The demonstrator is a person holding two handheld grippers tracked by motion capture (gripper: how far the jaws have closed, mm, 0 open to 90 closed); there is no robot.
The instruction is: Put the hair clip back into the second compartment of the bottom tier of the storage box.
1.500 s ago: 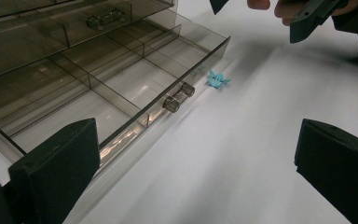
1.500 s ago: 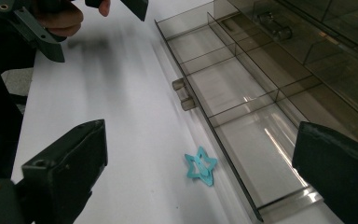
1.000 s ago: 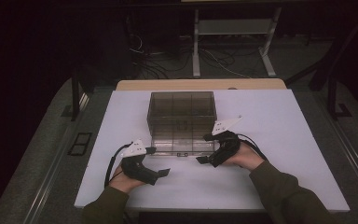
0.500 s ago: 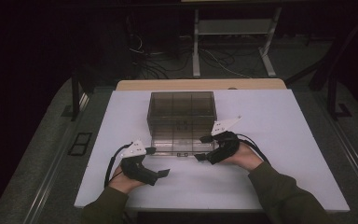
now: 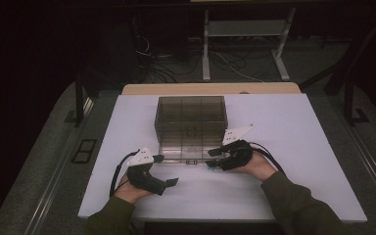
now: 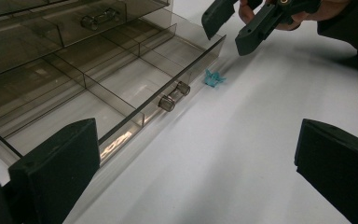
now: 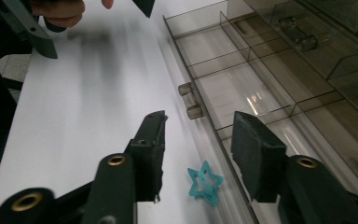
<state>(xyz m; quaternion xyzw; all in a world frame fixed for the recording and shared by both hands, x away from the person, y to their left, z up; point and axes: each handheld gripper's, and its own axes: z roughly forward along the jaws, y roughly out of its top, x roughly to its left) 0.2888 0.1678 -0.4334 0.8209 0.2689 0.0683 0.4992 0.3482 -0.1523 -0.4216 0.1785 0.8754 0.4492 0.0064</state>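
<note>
Right gripper [image 7: 198,154] lower, over perhaps-flat star [image 7: 205,182]

A white table in a dim room, with clutter on the floor behind it.

The white table top [image 5: 293,196] has a pale wooden strip [image 5: 210,88] along its far edge. Grey floor [image 5: 39,186] lies on both sides. Beyond the far edge, loose cables [image 5: 225,61] sprawl around the legs of a white metal stand [image 5: 206,58]. A dark two-part floor plate [image 5: 83,150] sits beside the table's left edge, and black posts [image 5: 80,100] stand near both far corners.
</note>
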